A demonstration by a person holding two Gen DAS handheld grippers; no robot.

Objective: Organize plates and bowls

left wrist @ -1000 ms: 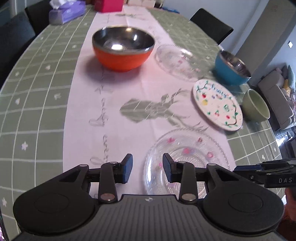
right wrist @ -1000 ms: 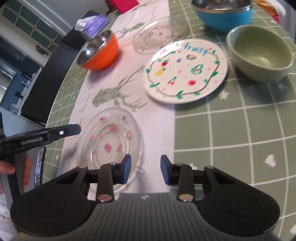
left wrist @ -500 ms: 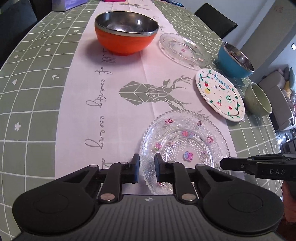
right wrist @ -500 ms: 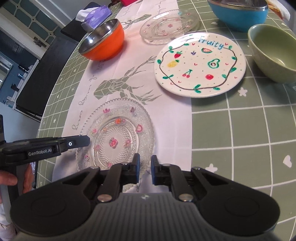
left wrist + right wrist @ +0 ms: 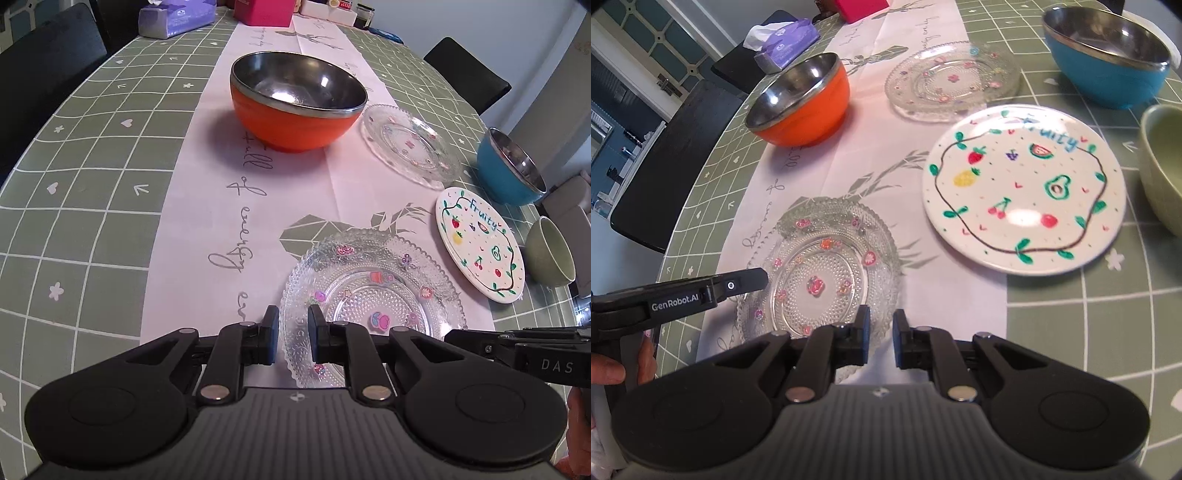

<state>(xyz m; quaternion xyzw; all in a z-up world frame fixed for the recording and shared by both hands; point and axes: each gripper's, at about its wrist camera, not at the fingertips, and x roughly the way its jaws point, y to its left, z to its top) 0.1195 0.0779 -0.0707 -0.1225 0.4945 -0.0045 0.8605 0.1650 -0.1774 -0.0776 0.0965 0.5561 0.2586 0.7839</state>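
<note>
A clear glass plate with flower marks (image 5: 373, 299) lies on the runner right in front of both grippers; it also shows in the right wrist view (image 5: 820, 273). My left gripper (image 5: 291, 332) is narrowly open with the plate's near-left rim between its fingers. My right gripper (image 5: 878, 338) is narrowly open at the plate's near-right rim. A second glass plate (image 5: 406, 144) (image 5: 953, 81), a white fruit plate (image 5: 480, 243) (image 5: 1023, 188), an orange bowl (image 5: 295, 99) (image 5: 801, 99), a blue bowl (image 5: 509, 170) (image 5: 1108, 55) and a green bowl (image 5: 550, 254) (image 5: 1163, 166) stand farther off.
A green checked tablecloth (image 5: 92, 177) with a pale runner (image 5: 221, 184) covers the table. A tissue pack (image 5: 177, 16) and a pink box (image 5: 264, 13) stand at the far end. Dark chairs (image 5: 469, 85) ring the table.
Both grippers moved closer to the near glass plate and lower. Their jaws narrowed a second ago, then opened slightly. The plate has not moved.
</note>
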